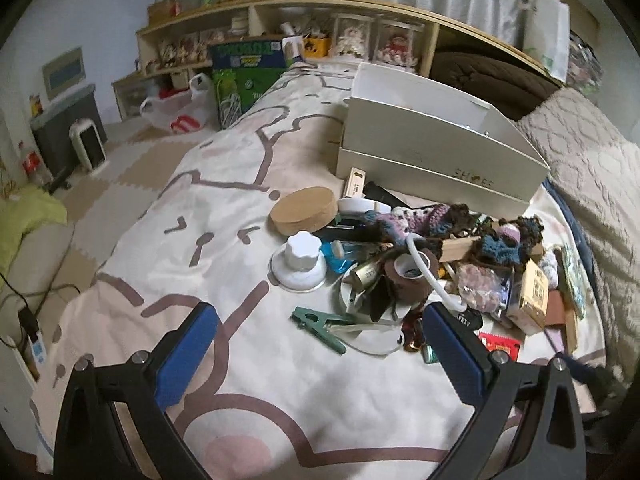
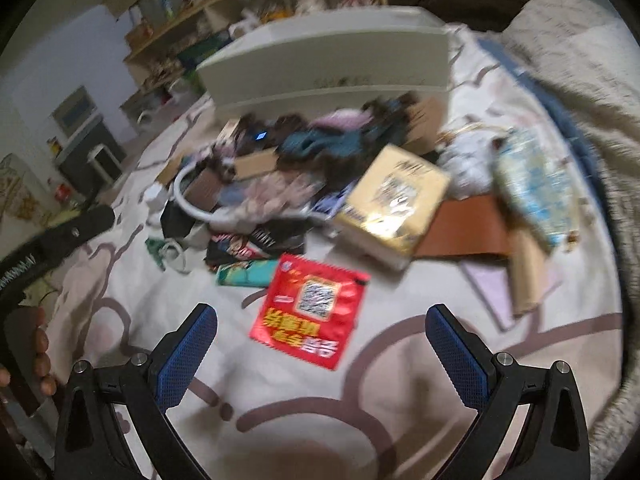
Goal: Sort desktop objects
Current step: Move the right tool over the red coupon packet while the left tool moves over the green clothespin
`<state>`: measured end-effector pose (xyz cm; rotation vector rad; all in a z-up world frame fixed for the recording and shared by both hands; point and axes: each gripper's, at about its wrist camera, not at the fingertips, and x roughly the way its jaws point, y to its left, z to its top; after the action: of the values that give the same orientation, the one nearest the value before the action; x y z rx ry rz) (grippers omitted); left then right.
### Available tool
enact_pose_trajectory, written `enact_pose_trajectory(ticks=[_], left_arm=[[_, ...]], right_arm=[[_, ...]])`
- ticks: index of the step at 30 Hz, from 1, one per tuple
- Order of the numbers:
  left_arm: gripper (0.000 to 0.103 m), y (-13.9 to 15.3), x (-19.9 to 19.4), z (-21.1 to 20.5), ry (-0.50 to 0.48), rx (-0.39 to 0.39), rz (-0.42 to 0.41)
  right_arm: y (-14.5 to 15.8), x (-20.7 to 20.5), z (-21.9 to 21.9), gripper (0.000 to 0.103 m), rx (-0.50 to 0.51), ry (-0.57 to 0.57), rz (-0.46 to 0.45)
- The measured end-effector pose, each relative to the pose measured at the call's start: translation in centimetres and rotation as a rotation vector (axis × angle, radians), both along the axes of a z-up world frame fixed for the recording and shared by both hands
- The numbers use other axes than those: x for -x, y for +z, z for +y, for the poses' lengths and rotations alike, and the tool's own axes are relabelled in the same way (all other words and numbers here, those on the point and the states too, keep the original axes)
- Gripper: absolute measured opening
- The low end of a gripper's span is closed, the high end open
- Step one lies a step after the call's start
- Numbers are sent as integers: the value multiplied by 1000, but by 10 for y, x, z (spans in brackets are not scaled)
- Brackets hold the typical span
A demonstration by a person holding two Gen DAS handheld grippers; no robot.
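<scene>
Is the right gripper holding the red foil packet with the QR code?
No. The right gripper is open and empty, and the red foil packet lies flat on the bedsheet between its fingers.

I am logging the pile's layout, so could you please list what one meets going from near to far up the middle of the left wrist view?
Green clip → white knob on its round base → round cork disc → white storage box → wooden shelf.

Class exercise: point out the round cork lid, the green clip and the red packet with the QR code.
Round cork lid point(image 1: 303, 209), left wrist view, middle of its flat top.
Green clip point(image 1: 317, 326), left wrist view, mid-body.
Red packet point(image 2: 311, 311), right wrist view, just below its QR code.
</scene>
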<state>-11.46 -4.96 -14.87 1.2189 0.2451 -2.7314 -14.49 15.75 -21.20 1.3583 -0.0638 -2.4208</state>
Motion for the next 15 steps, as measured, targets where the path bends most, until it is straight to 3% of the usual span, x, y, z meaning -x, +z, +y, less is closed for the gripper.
enact_pose_trajectory(ticks=[7, 11, 15], left_arm=[[103, -1, 4, -12, 25, -75, -13], [103, 4, 9, -11, 5, -71, -1], [103, 7, 14, -10, -27, -41, 6]], right_arm=[[-11, 15, -5, 103, 55, 43, -53], [-13, 21, -16, 103, 77, 112, -52], [-28, 32, -19, 103, 87, 101, -75]])
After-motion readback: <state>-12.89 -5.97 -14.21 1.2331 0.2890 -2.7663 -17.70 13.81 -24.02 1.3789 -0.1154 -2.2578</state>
